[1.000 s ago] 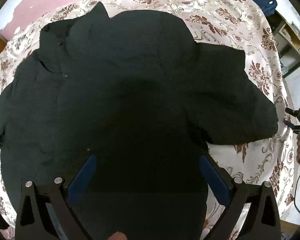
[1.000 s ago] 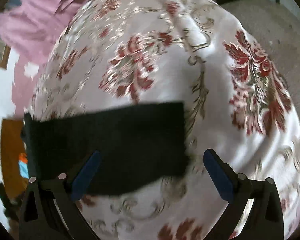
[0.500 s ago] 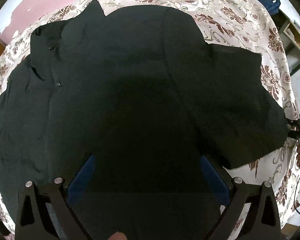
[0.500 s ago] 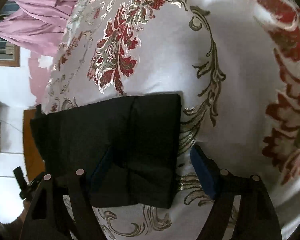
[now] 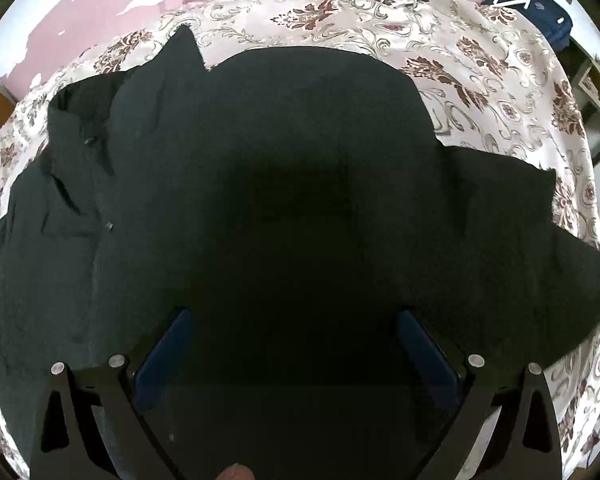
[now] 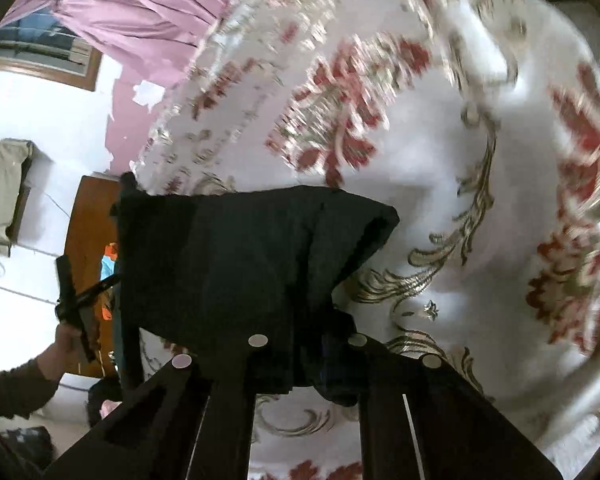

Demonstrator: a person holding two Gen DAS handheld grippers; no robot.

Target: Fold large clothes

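A large black button-up shirt (image 5: 284, 184) lies spread on a floral bedspread (image 5: 480, 76), collar and buttons at the left. My left gripper (image 5: 292, 344) is open just above the shirt's body, its blue pads (image 5: 164, 344) wide apart. In the right wrist view my right gripper (image 6: 304, 356) is shut on the shirt's sleeve end (image 6: 252, 264) and holds it lifted off the bedspread (image 6: 480, 208). The sleeve (image 5: 540, 256) stretches to the right edge of the left wrist view.
A pink wall with peeling paint (image 5: 100, 8) stands behind the bed. A dark blue bag (image 5: 540, 16) sits at the far right. In the right wrist view the left gripper and the hand holding it (image 6: 72, 312) show at the left, by a wooden cabinet (image 6: 88, 232).
My right gripper has closed on the sleeve end and lifted it off the bedspread. My left gripper has dropped closer to the shirt, jaws still wide.
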